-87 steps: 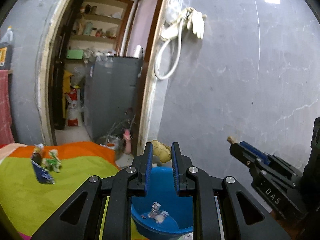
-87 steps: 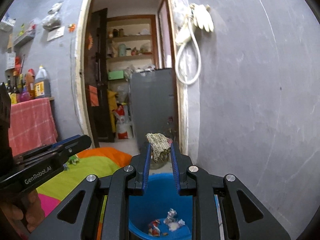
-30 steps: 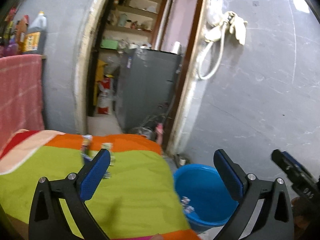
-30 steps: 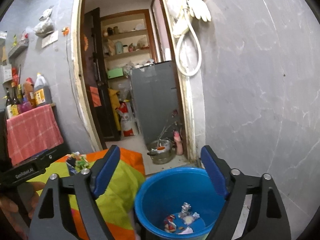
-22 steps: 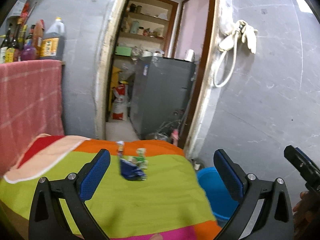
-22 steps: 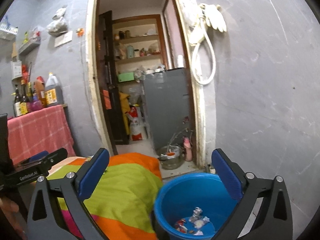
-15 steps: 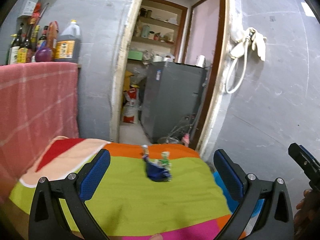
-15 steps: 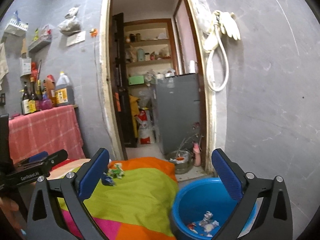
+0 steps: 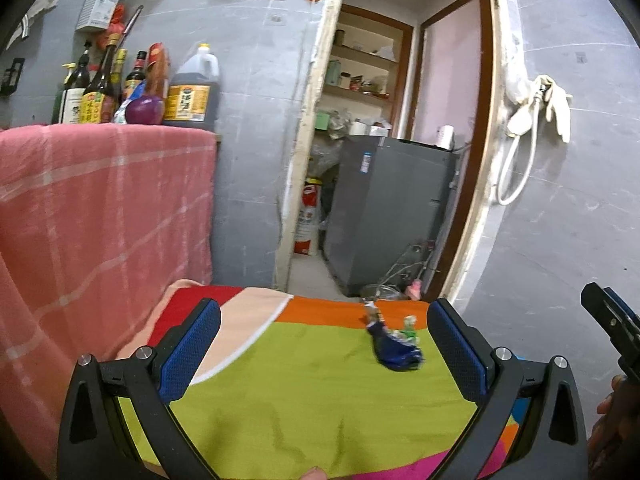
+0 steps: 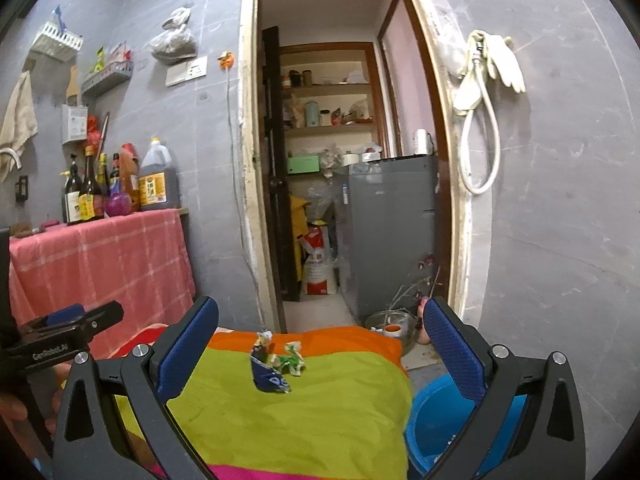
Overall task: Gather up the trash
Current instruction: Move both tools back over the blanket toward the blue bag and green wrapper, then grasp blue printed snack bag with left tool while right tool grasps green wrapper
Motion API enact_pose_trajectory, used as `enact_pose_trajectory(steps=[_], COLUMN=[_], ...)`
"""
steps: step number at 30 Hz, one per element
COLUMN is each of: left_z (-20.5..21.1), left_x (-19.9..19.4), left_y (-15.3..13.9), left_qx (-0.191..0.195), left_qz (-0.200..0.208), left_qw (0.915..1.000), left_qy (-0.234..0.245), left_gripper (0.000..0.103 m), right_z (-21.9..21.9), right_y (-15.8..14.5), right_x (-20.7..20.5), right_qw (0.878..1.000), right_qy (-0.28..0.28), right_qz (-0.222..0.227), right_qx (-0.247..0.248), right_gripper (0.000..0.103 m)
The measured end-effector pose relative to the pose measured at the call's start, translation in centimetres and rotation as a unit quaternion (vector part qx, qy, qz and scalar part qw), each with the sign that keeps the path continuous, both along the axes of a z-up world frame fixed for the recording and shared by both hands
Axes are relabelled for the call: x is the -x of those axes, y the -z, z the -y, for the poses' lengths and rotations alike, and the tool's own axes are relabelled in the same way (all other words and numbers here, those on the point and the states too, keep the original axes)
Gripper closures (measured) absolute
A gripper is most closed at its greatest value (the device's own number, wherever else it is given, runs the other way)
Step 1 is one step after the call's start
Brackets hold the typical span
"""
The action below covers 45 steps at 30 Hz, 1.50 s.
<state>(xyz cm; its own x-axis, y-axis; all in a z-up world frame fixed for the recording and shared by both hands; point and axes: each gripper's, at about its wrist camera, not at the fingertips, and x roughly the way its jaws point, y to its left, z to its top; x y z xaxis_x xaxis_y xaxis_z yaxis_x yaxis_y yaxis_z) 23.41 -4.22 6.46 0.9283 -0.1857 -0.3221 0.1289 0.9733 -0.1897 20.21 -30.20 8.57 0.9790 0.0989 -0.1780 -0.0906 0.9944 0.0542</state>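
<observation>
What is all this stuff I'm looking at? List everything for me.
Wrappers: a small cluster, dark blue and green, on the colourful cloth.
Cloth: one, green, orange and pink, spread in front.
Bucket: one, blue, right of the cloth, on the floor.
Bottles: several, dark and amber, on the pink-covered counter.
Onion: one, purple, beside the bottles.
Hose with glove: one, white, on the right wall.
Fridge: one, grey, through the doorway.
Left claw: open, empty.
Right claw: open, empty.
</observation>
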Motion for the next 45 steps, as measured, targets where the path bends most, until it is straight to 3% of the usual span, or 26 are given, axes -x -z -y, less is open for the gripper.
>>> enact_pose_trajectory(steps=[7,17,24,27,29,31,35,40,45], left_z=[-0.8,1.1,3.0,4.0,4.5,4.9,5.9,7.1,7.1], left_x=[-1.8,-7.2,-10.6,-11.9,-12.5,-13.2,-14.5,-15.7,-16.0], left_y=[1.4,4.0,5.6,6.0,6.1,6.3,6.3,6.9,7.5], left_qx=[0.011,0.027,0.038,0.041,0.045,0.05,0.052,0.038,0.029], left_qz=[-0.027,-0.101,-0.14,-0.155,-0.163,-0.17,-0.184,-0.206,-0.229], left_qw=[0.9996,0.9937,0.9867,0.9825,0.98,0.9772,0.9728,0.9675,0.9624], left_qy=[-0.001,0.04,0.075,0.096,0.105,0.116,0.131,0.141,0.143], left_gripper=[0.002,0.002,0.006,0.021,0.03,0.034,0.046,0.069,0.083], right_z=[-0.8,-0.1,0.6,1.2,1.5,1.8,1.9,1.5,1.0], right_y=[1.5,4.9,7.1,8.1,8.7,9.2,9.8,10.0,10.2], right_x=[-2.9,-9.5,-13.5,-15.3,-16.4,-17.3,-18.1,-18.7,-19.2], right_qw=[0.999,0.993,0.982,0.974,0.968,0.963,0.957,0.955,0.952], right_qy=[-0.017,-0.058,-0.077,-0.088,-0.092,-0.096,-0.104,-0.112,-0.122], right_qz=[-0.021,-0.102,-0.168,-0.206,-0.232,-0.251,-0.27,-0.276,-0.282], right_qx=[0.023,0.029,0.022,0.007,-0.002,-0.003,-0.004,0.001,0.006], right_gripper=[0.0,0.001,0.02,0.03,0.043,0.047,0.049,0.049,0.049])
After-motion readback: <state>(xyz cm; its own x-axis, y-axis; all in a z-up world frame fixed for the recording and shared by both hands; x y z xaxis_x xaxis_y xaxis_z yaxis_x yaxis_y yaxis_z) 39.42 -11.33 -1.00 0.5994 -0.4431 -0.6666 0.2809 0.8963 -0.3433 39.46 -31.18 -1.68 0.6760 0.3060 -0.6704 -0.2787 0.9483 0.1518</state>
